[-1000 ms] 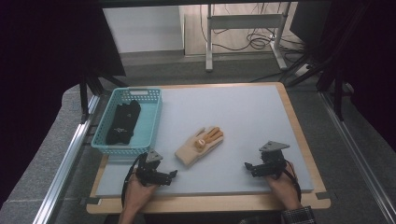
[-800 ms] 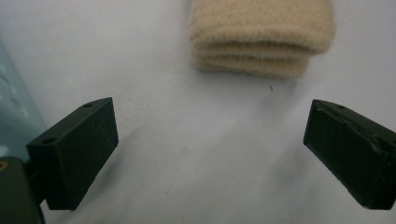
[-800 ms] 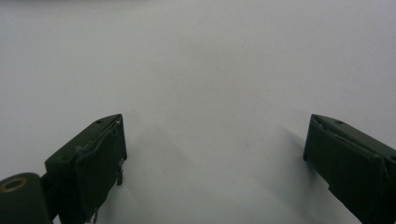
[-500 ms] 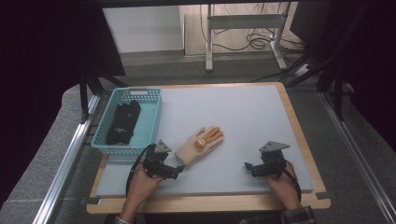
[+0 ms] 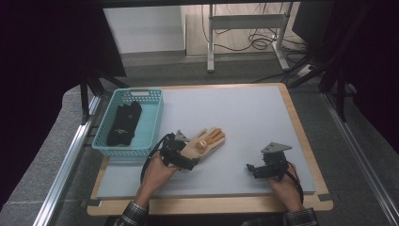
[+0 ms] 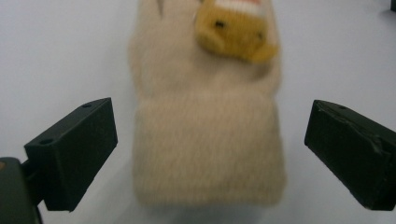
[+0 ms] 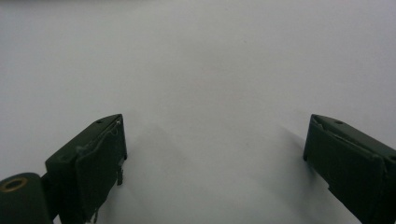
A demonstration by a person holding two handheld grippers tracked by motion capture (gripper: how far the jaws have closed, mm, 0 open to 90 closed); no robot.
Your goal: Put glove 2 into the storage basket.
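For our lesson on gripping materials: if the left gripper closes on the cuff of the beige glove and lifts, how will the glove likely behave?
The beige glove looks like fuzzy knit, so it would probably droop limply from the cuff rather than stay flat. It is likely light and not fragile. The left gripper stands open with its jaws either side of the cuff; the soft fabric should bunch between them, not slip.

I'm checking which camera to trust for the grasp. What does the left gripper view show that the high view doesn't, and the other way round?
Left gripper view alone: the glove's cuff lying between the open jaws, a gap on each side, and a yellow patch with dark dots.
High view alone: the basket with dark cloth in it, the right gripper over bare mat, both hands.
Both: the tan glove flat on the grey mat, the left gripper at its cuff.
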